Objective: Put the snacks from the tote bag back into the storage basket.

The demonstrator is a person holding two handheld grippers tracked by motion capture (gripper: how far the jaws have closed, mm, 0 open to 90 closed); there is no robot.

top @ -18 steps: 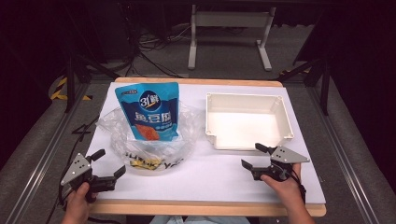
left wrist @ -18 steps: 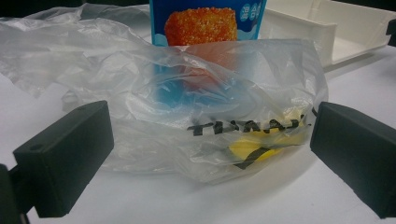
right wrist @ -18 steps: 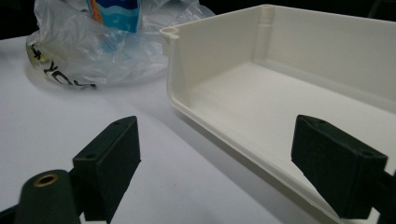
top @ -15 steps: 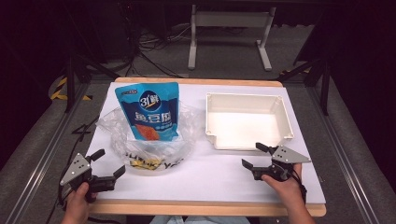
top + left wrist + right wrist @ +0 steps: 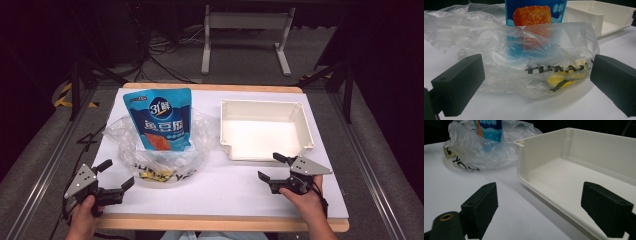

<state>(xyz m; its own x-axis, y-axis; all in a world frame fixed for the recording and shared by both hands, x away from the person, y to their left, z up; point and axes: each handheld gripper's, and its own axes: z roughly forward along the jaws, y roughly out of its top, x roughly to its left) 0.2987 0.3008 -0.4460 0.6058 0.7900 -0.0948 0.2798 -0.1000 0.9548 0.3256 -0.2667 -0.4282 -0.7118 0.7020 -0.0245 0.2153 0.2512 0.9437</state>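
1. Nearest on the left, the left gripper (image 5: 116, 176) rests on the white table (image 5: 225, 192), jaws wide, holding nothing.
2. Just beyond it, a crumpled clear plastic bag (image 5: 160, 145) holds an upright blue snack pouch (image 5: 160, 119).
3. Right of that sits a shallow white plastic tray (image 5: 265, 130).
4. Near right, the right gripper (image 5: 272, 166) points at the tray, jaws wide and empty.

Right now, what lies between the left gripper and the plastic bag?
Nothing: in the high view, bare white table separates the left gripper from the plastic bag.
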